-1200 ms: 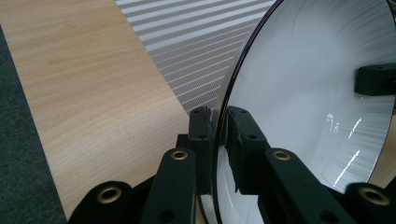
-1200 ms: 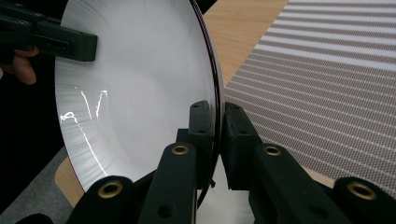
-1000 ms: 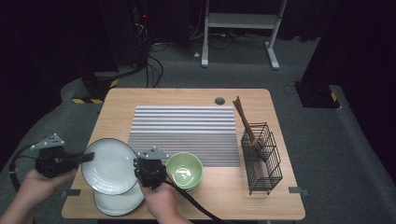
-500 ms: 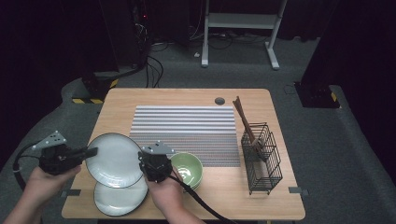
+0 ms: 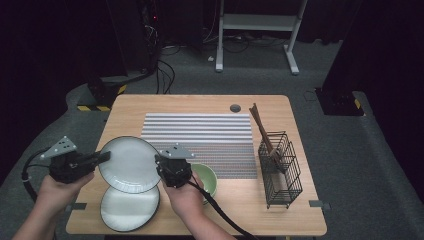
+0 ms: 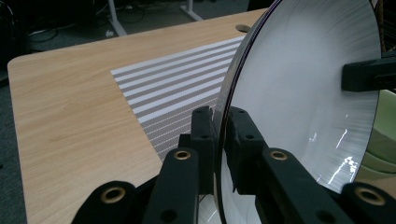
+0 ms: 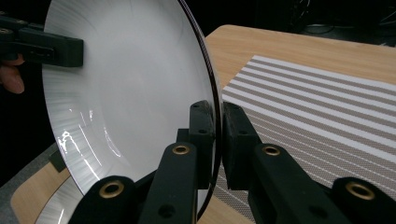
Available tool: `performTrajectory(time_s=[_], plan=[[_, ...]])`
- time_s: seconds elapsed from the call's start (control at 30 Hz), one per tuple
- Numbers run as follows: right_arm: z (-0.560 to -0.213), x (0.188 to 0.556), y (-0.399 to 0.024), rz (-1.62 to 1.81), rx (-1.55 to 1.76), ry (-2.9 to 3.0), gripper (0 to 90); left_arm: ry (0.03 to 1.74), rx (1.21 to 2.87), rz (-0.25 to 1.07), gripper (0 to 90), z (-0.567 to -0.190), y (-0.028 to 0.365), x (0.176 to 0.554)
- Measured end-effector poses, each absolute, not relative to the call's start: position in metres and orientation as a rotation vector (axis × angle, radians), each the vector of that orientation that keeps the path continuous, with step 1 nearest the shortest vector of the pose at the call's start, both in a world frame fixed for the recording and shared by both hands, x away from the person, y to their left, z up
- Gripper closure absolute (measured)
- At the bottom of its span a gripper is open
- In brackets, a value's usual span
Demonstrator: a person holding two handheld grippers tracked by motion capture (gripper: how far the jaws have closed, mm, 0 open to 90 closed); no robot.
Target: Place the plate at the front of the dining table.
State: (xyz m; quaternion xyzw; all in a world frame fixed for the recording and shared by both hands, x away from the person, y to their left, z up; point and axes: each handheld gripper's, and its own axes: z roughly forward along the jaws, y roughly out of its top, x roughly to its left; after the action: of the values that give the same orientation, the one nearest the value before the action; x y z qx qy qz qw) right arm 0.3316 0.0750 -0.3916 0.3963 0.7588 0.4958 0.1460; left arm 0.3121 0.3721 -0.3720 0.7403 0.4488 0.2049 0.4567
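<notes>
The left claw [image 5: 104,157] is clenched on the left rim of the upper plate [image 5: 129,164], held above the desk [image 5: 200,102] and overlapping a second plate [image 5: 125,212]. The right claw [image 5: 161,165] grasps the opposite rim, beside the green bowl [image 5: 209,179].

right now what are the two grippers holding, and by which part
Both hold one round white plate with a dark rim: the left gripper pinches its left edge, the right gripper its right edge, above a second white plate.
</notes>
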Motion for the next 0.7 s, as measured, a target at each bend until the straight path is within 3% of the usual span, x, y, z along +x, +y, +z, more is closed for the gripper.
performTrajectory(time_s=[0.7], plan=[[-0.386, 0.355, 0.041, 1.41, 1.121, 2.133, 82.9, 1.076, 1.735, 0.536, 82.6, -0.373, 0.334, 0.33]])
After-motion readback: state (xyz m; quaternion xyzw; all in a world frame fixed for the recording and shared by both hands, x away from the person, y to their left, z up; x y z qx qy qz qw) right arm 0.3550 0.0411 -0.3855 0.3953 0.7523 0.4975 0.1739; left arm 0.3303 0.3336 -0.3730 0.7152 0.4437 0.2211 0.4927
